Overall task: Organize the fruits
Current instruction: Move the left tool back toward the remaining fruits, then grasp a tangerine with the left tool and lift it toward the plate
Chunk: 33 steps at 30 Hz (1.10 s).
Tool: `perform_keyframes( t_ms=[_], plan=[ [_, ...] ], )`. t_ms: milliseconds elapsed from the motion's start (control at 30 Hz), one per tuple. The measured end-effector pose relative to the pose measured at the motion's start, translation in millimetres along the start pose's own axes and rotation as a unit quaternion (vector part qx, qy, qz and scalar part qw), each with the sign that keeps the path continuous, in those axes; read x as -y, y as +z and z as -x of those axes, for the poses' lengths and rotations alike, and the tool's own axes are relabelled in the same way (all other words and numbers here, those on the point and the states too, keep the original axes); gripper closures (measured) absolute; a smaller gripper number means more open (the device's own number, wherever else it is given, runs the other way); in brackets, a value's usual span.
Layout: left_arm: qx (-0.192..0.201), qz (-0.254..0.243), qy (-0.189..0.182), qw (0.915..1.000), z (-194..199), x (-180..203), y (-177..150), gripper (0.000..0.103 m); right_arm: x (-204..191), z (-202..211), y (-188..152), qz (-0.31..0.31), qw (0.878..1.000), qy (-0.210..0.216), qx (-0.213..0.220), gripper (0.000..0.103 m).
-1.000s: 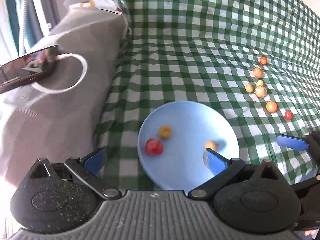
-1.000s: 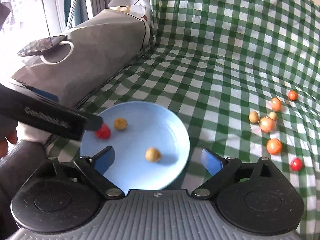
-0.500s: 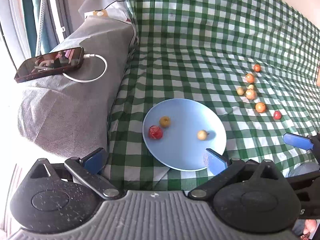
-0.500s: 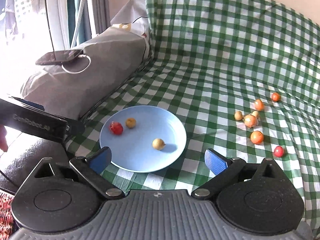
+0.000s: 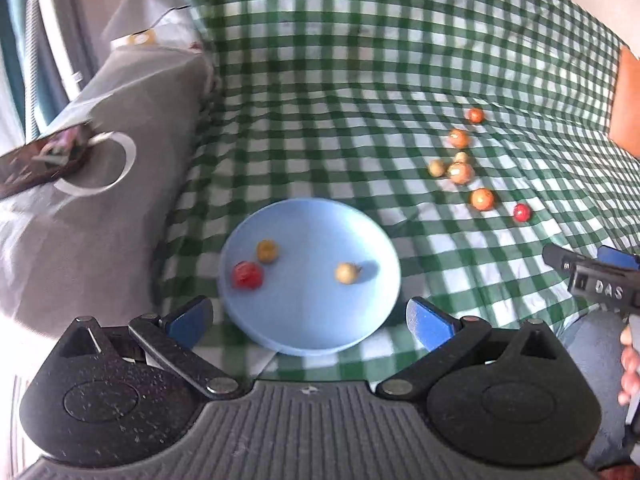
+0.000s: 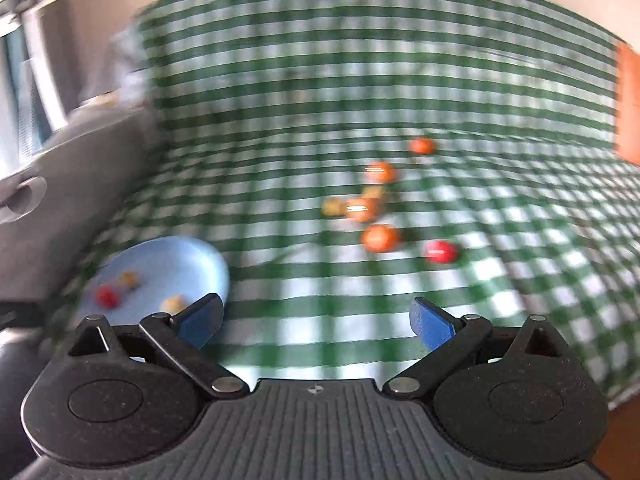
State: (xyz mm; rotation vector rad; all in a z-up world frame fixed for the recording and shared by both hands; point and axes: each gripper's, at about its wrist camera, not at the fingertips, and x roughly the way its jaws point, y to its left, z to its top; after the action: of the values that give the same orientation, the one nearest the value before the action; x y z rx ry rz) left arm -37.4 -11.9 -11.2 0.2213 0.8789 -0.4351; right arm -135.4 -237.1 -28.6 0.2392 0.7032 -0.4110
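A light blue plate [image 5: 312, 320] lies on the green checked cloth and holds three small fruits: a red one [image 5: 247, 275], an orange-yellow one [image 5: 267, 251] and a pale yellow one [image 5: 346, 272]. Several loose fruits lie to its right, among them an orange one [image 5: 482, 199] and a red one [image 5: 521, 212]. My left gripper [image 5: 310, 320] is open and empty, over the plate's near edge. My right gripper [image 6: 316, 318] is open and empty, facing the loose fruits [image 6: 380, 238]; the plate [image 6: 200, 258] is at its lower left. The right wrist view is blurred.
A grey cushion [image 5: 100, 220] stands left of the plate with a phone [image 5: 36, 164] and white cable on it. The right gripper's body [image 5: 596, 284] shows at the right edge of the left wrist view. An orange object [image 5: 628, 108] sits at the far right.
Both grippers have pulled back from the plate. The right gripper has swung right, toward the loose fruits. The fruits have not moved.
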Motion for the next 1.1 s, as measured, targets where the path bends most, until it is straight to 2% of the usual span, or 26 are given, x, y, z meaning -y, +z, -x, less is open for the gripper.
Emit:
perform_keyframes(
  t_ms=[100, 200, 500, 567, 767, 867, 967, 1000, 1067, 1100],
  plan=[
    [-0.001, -0.013, -0.013, 0.9998, -20, 26, 19, 0.0, 34, -22, 3, -0.025, 0.999, -0.042, 0.001, 0.004],
    [-0.013, -0.014, -0.032, 0.9993, -49, 55, 41, 0.0, 62, -47, 5, -0.045, 0.997, -0.06, -0.009, 0.004],
    [-0.037, -0.067, -0.084, 0.9935, -156, 151, 98, 0.0, 107, -146, 9, -0.072, 0.994, -0.075, -0.044, 0.004],
    [-0.047, -0.076, -0.09, 0.9919, -182, 169, 105, 0.0, 113, -164, 12, -0.083, 0.993, -0.068, -0.04, 0.004],
    [-0.081, -0.107, -0.104, 0.9854, -254, 210, 113, 0.0, 119, -207, 11, -0.053, 0.993, -0.106, -0.024, 0.007],
    [-0.082, -0.11, -0.115, 0.9839, -269, 216, 114, 0.0, 126, -215, 8, -0.062, 0.991, -0.115, -0.019, 0.008],
    [-0.075, -0.104, -0.118, 0.9847, -278, 221, 117, 0.0, 127, -217, 8, -0.056, 0.99, -0.127, -0.01, 0.019],
    [-0.069, -0.104, -0.119, 0.9851, -279, 222, 117, 0.002, 126, -217, 7, -0.049, 0.99, -0.13, -0.007, 0.023],
    [-0.064, -0.109, -0.123, 0.9844, -281, 227, 117, 0.016, 122, -218, 8, -0.031, 0.991, -0.129, 0.001, 0.028],
    [-0.067, -0.115, -0.127, 0.9829, -282, 230, 116, 0.032, 119, -219, 7, -0.019, 0.991, -0.13, 0.004, 0.028]
  ],
)
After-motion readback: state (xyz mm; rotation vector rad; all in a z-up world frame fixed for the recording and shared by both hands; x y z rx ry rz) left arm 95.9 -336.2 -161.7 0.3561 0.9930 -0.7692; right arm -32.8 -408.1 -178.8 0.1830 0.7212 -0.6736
